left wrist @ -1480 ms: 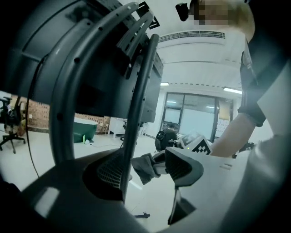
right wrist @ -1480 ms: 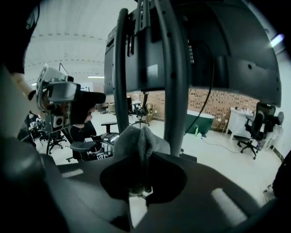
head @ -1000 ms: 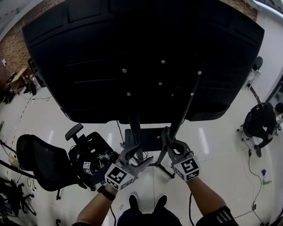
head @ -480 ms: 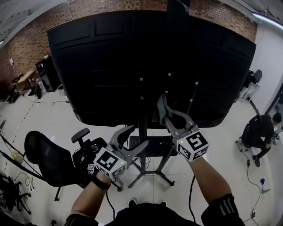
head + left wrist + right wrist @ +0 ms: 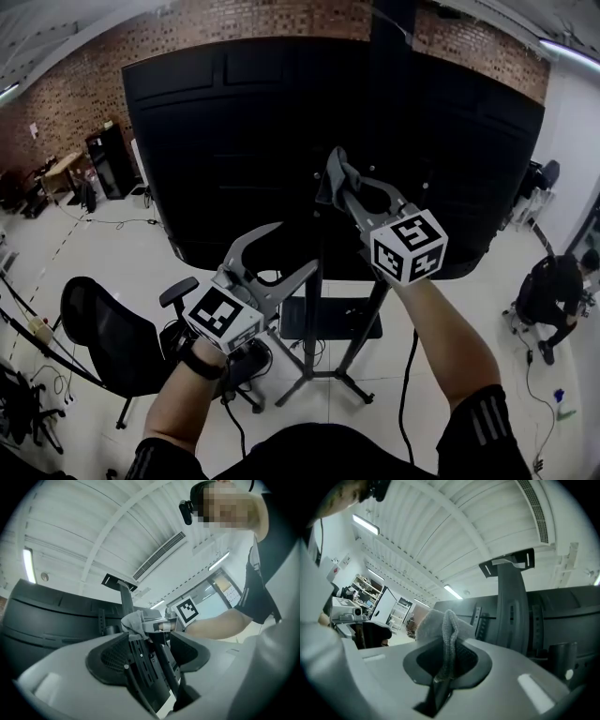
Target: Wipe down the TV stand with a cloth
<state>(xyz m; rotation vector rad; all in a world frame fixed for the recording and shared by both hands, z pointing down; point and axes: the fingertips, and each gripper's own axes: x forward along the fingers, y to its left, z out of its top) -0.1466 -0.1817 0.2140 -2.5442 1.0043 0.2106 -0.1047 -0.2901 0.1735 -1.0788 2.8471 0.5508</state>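
Right gripper (image 5: 337, 178) clenched on cloth (image 5: 442, 626), left gripper (image 5: 295, 247) jaws apart; TV stand (image 5: 313, 323), brick wall (image 5: 75, 86).

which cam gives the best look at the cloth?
Right gripper view: the cloth sits close-up at centre, pinched between the right hand-held gripper's shut jaws. The head view shows it only as a small grey bunch at that gripper's tip; the left gripper view shows it small and farther off.

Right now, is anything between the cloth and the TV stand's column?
Nothing visible does: the cloth, clamped in the right gripper, has only open air before the column. The open left gripper hangs lower, aside.
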